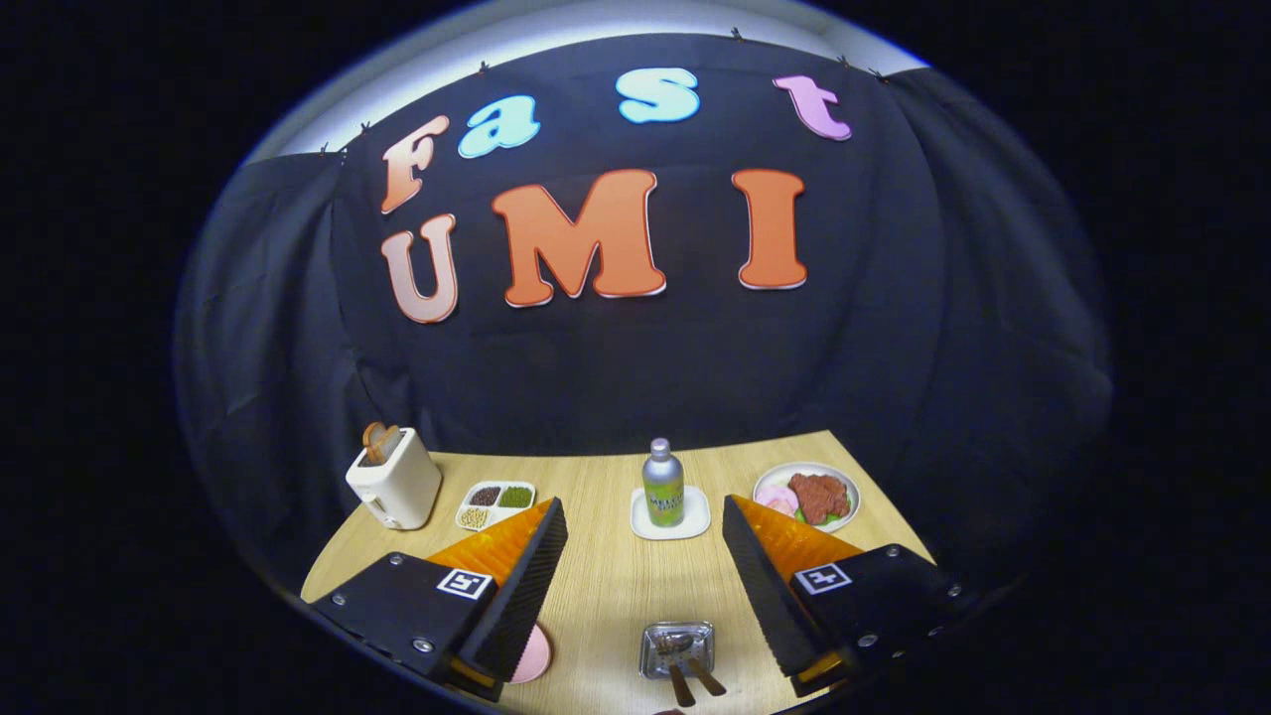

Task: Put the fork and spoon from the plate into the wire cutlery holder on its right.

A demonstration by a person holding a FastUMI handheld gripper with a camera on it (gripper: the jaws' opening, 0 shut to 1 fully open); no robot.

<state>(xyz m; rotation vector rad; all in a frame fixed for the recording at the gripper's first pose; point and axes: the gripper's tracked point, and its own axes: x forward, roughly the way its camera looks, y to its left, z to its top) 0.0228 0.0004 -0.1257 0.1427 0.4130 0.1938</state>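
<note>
The gripper [643,521] hangs above the wooden table [606,596] with its fingers spread wide and nothing between them. The small silver plate [677,647] serves as the landmark: it lies low between the two fingers, nearer their bases than their tips, so the gripper has to drop and pull back toward it rather than reach ahead. On that plate rest the spoon [675,655] and the fork [701,671], side by side, heads on the plate and brown handles running off its near rim toward the holder of the gripper; their long axes lie roughly along the fingers' direction. Which of the two is which is hard to tell. Left of the plate, a pink disc [533,655] peeks from under the left finger. Beyond the plate stands a bottle [662,484] on a white coaster, well apart. I cannot make out the wire cutlery holder to the plate's right; the right finger covers that side.
</note>
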